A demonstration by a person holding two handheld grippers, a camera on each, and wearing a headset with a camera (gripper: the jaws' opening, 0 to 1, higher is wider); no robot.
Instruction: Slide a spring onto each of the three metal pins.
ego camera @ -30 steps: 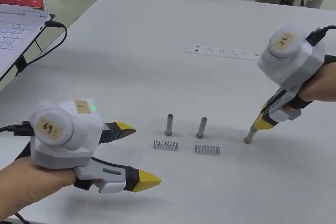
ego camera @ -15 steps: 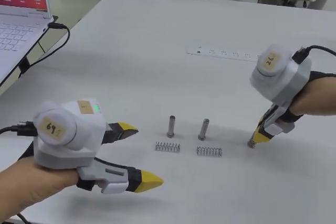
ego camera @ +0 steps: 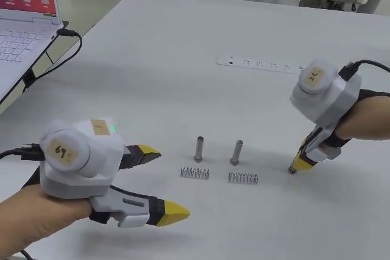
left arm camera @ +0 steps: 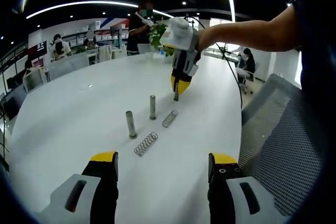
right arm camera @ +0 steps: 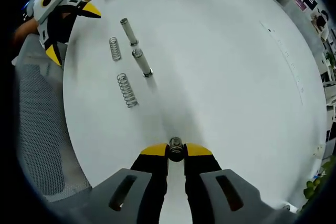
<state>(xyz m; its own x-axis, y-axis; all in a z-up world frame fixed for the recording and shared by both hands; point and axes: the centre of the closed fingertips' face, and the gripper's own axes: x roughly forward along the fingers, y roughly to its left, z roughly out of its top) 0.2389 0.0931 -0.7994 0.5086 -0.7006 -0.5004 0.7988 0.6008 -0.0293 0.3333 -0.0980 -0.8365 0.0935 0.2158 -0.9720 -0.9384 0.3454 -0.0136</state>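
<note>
my right gripper [ego camera: 298, 164] is pinching shut on the spring [right arm camera: 176, 146] at its tips, which is standing upright on the table [ego camera: 183, 59]. my left gripper [ego camera: 163, 181] is hanging open, well apart from a loose spring [ego camera: 194, 173] and a second spring [ego camera: 243, 178], both lying flat, long axes crosswise.

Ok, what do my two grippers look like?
Both the left gripper and right gripper have white-and-grey bodies, black fingers with yellow tips, and a round tan sticker with handwritten digits. A black cable runs from each. The left has a green light.

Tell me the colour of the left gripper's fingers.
Black fingers with yellow tips, clearest in the left gripper view.
</note>
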